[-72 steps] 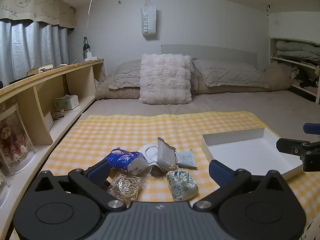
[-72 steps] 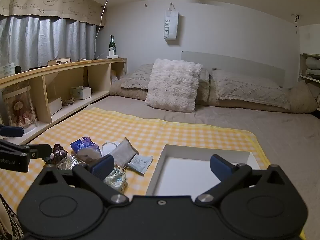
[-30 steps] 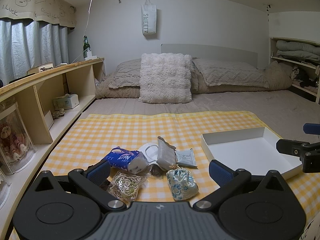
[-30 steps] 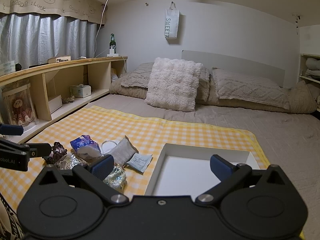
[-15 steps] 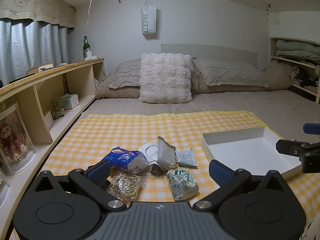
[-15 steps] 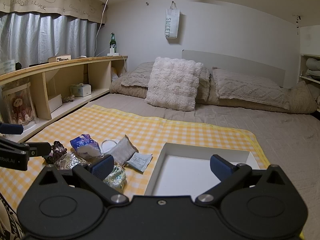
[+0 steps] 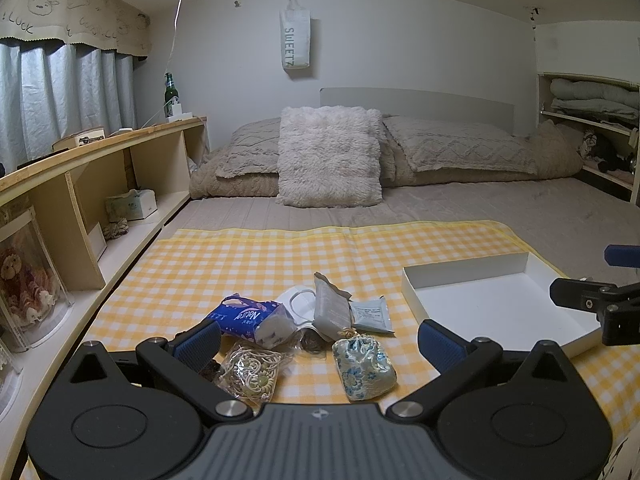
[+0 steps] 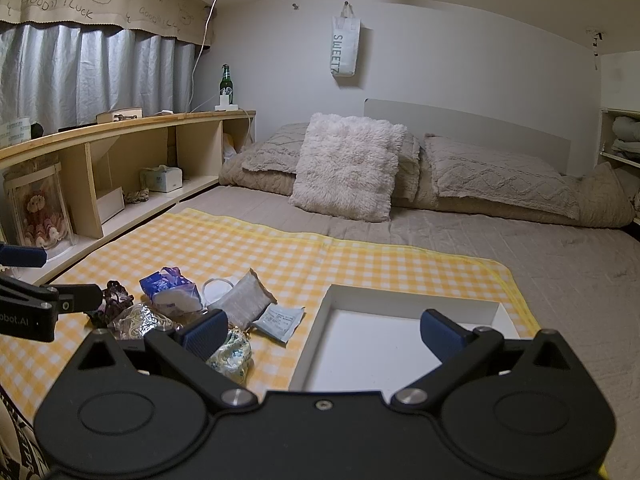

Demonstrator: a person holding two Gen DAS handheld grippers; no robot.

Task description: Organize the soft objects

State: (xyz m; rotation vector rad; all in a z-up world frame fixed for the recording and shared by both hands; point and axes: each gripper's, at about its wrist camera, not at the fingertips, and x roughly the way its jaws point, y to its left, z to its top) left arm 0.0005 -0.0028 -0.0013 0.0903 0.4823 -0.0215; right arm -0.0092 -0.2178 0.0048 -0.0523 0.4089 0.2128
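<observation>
Both grippers idle, nothing held: left gripper (image 7: 318, 338) fingers spread wide, right gripper (image 8: 324, 330) fingers spread wide too. Between the left fingers, just ahead, sits the floral pouch (image 7: 364, 364); toward the left finger lies the clear bag of cord (image 7: 252, 370), beyond it the blue tissue pack (image 7: 250, 318), grey sachet (image 7: 329, 306) and small flat packet (image 7: 370, 314). White tray (image 8: 404, 340) lies empty between the right fingers, right of the pile, all on the yellow checked cloth (image 7: 280, 252) on the bed. Step looks like pre-grasp, sorting not started. Next move likely: left drops onto the pouch, pinches gently, carries it to the tray.
</observation>
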